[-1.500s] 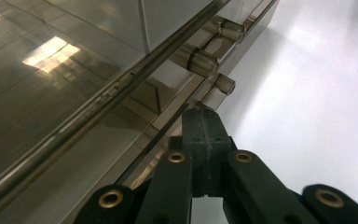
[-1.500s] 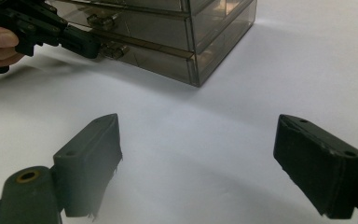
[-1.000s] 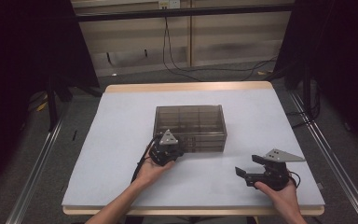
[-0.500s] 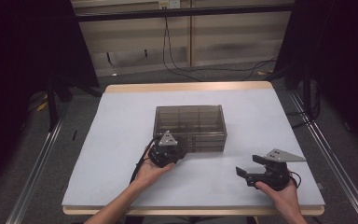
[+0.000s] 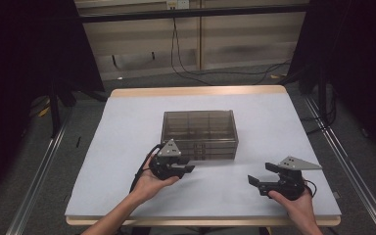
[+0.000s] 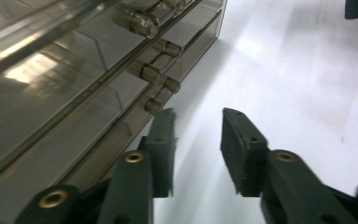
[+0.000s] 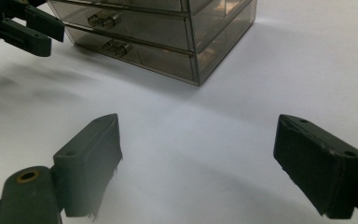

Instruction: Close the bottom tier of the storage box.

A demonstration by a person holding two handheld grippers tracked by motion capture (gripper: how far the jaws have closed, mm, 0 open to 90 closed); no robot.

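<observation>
Left claw point(image 6: 198, 140) beside blurred, perhaps untouched drawer knobs point(image 6: 161, 86)

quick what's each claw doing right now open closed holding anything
Left claw: open partway, empty, beside the drawer knobs of the clear drawer box.
Right claw: wide open, empty, over the white table.

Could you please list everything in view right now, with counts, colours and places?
Drawer cabinet: one, smoky transparent, mid-table, drawers shut.
Drawer knobs: several, clear, on the cabinet's front.
Table: one, white top with a wooden edge.
Cables: a few, black, on the floor beyond the table.
Left claw: one, black, open, at the cabinet's front.
Right claw: one, black, wide open, over bare table at the near right.
</observation>
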